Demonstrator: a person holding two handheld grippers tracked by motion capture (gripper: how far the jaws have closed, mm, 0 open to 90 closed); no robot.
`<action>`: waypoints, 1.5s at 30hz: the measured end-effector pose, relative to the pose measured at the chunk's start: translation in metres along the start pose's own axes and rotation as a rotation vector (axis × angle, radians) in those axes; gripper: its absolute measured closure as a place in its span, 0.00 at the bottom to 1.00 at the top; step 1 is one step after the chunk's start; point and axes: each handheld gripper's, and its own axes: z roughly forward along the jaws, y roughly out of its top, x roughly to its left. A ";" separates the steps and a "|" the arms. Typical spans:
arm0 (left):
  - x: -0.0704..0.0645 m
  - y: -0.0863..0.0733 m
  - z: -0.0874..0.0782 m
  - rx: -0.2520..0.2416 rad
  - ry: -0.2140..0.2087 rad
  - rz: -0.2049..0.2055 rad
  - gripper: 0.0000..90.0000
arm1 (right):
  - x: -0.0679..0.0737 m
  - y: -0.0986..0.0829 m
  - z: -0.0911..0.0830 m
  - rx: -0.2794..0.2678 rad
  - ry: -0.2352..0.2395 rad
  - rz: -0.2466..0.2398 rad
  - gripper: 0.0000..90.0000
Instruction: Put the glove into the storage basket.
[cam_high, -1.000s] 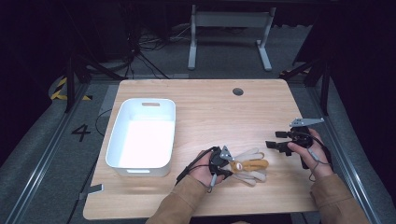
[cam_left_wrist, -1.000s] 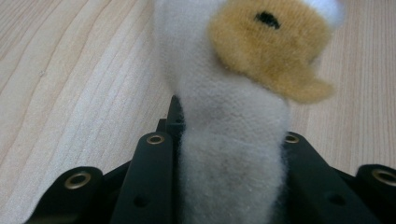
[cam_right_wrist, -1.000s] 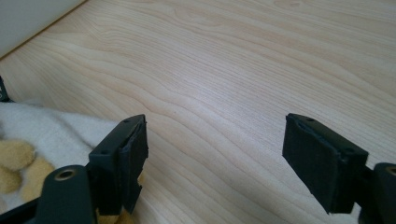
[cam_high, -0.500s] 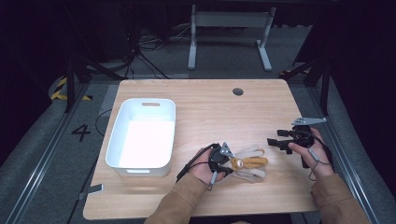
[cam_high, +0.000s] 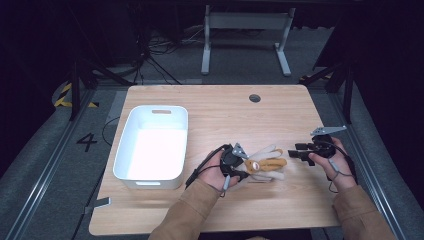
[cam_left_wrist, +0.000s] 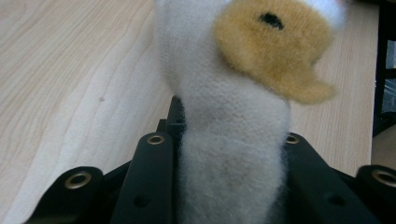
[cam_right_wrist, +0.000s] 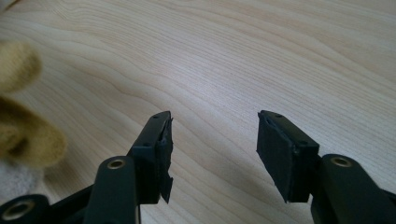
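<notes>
A plush toy (cam_high: 264, 165), white w/ tan patches, is seen lying on the table (cam_high: 220, 107) in the lower centre of the high view, just right of the left gripper (cam_high: 239, 162). In the left gripper view the toy (cam_left_wrist: 233, 140) is clamped between the 2 black jaws: its white body is pinched at the bottom centre of the frame, and a tan patch w/ a black spot sits at the upper right.

The right gripper (cam_high: 296, 153) is held at the right of the high view, near the toy but apart from it. In the right gripper view its jaws (cam_right_wrist: 212, 144) are spread wide w/ bare wood between them; nothing is held. The toy's blurred tan and white edge (cam_right_wrist: 28, 135) is seen at the left of that frame.

A white bin (cam_high: 125, 150) is set at the left of the high view, near the left hand (cam_high: 212, 172).
</notes>
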 end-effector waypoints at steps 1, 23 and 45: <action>0.000 0.001 -0.002 0.001 -0.001 -0.004 0.79 | 0.000 0.000 0.000 0.001 -0.003 0.001 0.52; 0.006 0.020 -0.036 -0.031 0.036 -0.052 0.79 | -0.005 0.005 0.014 0.045 0.037 0.015 0.59; 0.026 0.039 -0.051 -0.038 0.103 -0.139 0.79 | -0.007 0.004 0.012 0.054 0.060 0.033 0.59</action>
